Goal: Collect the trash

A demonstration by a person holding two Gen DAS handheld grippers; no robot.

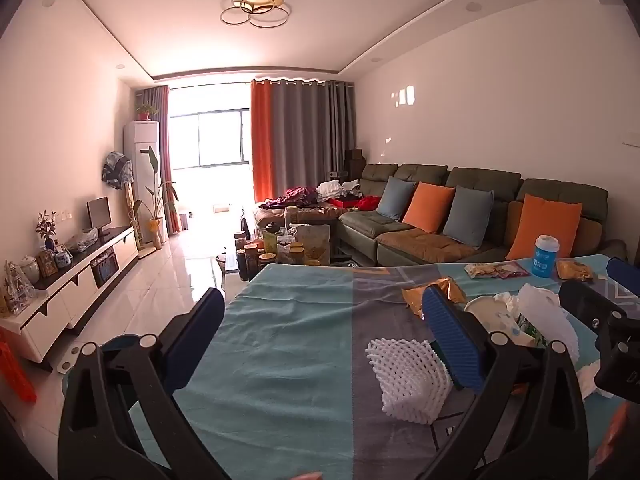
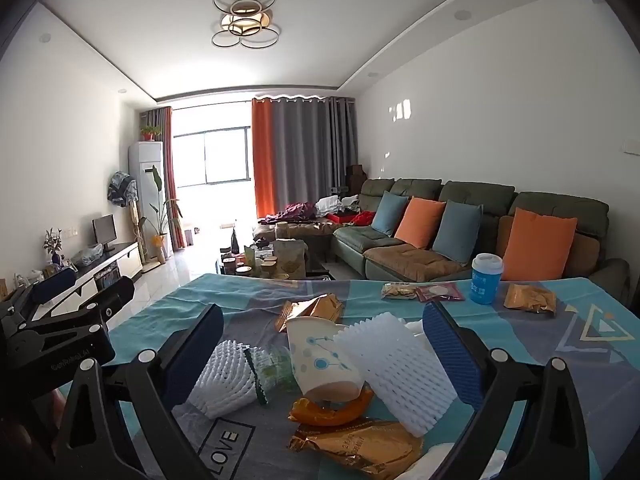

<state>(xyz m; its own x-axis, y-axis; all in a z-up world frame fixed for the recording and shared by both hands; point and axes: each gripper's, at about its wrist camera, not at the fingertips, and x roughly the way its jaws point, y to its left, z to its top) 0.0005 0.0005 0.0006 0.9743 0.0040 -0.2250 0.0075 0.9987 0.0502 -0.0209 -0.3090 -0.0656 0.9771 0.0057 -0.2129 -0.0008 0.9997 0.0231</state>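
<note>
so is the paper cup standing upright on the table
No, the paper cup lies tipped on its side among the white foam nets and wrappers, its open mouth facing the camera.

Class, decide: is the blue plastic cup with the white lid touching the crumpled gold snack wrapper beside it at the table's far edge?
Apart. The right wrist view shows teal tablecloth between the blue plastic cup and the gold snack wrapper.

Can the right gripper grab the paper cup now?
Probably yes. The right gripper is open, and the paper cup lies on its side between its fingers, with white foam nets crowding it on both sides.
</note>
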